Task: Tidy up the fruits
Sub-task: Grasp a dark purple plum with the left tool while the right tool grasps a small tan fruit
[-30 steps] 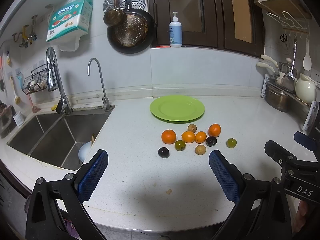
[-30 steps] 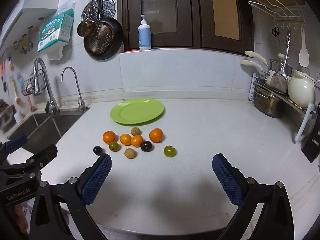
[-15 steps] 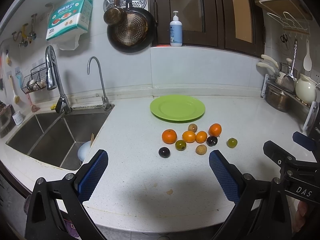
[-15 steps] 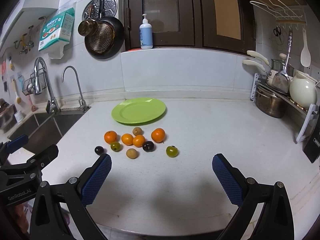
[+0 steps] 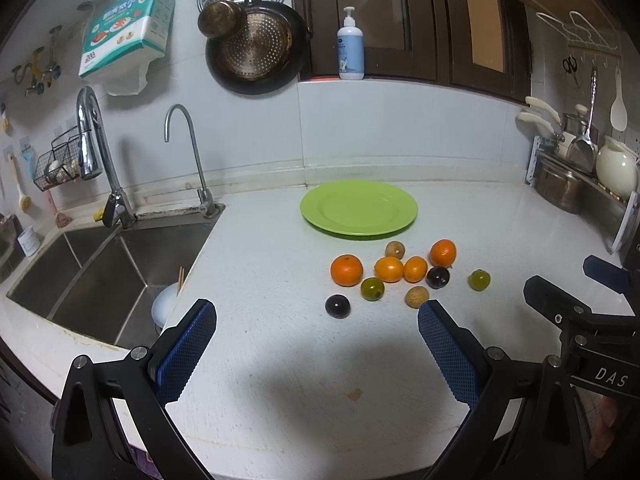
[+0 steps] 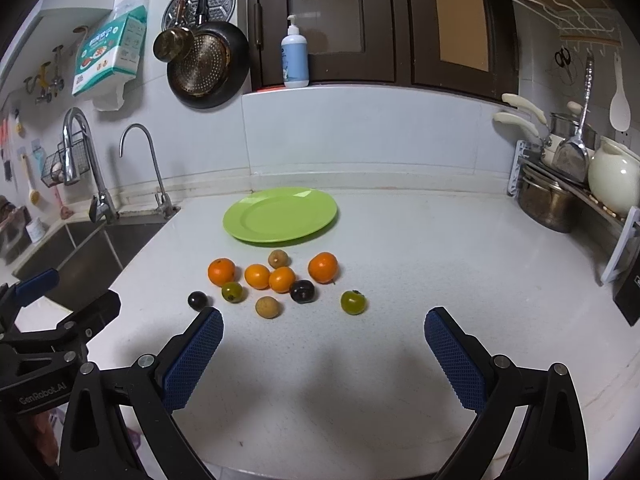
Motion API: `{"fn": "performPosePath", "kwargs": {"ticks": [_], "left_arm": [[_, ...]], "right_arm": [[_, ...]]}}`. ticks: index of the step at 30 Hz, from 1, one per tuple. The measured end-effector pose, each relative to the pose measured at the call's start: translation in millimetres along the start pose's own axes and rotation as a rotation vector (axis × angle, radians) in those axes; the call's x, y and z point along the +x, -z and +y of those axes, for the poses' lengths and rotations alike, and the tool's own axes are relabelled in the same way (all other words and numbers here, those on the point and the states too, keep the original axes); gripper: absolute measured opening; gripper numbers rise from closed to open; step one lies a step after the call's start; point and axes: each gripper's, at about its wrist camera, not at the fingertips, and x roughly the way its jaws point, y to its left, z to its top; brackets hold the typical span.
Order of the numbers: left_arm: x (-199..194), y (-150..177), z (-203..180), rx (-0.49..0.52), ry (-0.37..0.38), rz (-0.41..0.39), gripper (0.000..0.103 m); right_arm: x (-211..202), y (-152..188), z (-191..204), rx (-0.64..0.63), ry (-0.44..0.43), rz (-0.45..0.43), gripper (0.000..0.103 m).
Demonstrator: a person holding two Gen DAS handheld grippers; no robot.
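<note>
A green plate (image 5: pixel 359 208) (image 6: pixel 280 214) lies empty on the white counter. In front of it lie several small fruits: oranges (image 5: pixel 346 270) (image 6: pixel 323 267), dark plums (image 5: pixel 338 306) (image 6: pixel 302 291), green ones (image 5: pixel 479 279) (image 6: pixel 353 302) and brown longans (image 5: pixel 417 297) (image 6: pixel 267 306). My left gripper (image 5: pixel 316 344) is open and empty, just short of the fruits. My right gripper (image 6: pixel 324 348) is open and empty, also just short of them. Each gripper shows at the edge of the other's view.
A steel sink (image 5: pixel 92 276) with two taps is at the left, a white bowl (image 5: pixel 166 306) in it. A dish rack with pots and a white jug (image 6: pixel 612 178) stands at the right. The counter's front edge is close below the grippers.
Both grippers have crept slightly forward toward the fruits; the fruits and plate sit a little nearer in the right wrist view. Nothing was gripped.
</note>
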Motion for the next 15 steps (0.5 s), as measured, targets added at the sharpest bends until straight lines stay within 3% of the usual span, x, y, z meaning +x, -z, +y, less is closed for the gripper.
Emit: {"fn": "performPosePath", "kwargs": {"ticks": [8, 15], "left_arm": [[42, -1, 8, 0.028, 0.07, 0.053, 0.093], [82, 1, 8, 0.081, 0.142, 0.133, 0.073]], "right_arm": [[35, -3, 18, -0.029, -0.014, 0.051, 0.101], [74, -2, 29, -0.028, -0.054, 0.132, 0.085]]}}
